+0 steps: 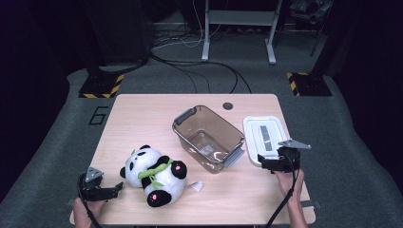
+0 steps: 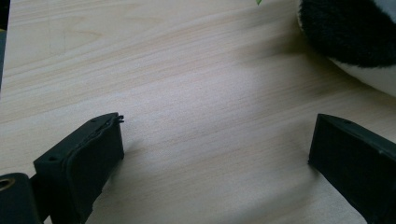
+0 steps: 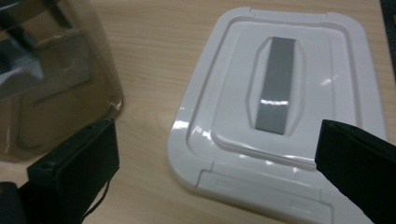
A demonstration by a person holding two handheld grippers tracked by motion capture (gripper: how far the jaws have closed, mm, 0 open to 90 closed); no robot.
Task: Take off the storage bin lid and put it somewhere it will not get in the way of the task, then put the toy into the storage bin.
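Bench [image 1: 142, 114] of pale wood carries a clear brown plastic storage box [image 1: 209, 137] with grey end latches, open and upright near the middle. White rectangular plastic lid [image 1: 264, 137] with a grey centre strip lies flat just beside the box. Right tool [image 1: 277, 164] sits at the lid's near edge, jaws spread wide, nothing between them. Left tool [image 1: 110, 190] rests near the bench's front left corner, jaws wide and empty, near a black-and-white plush panda [image 1: 154, 175] lying on the bench.
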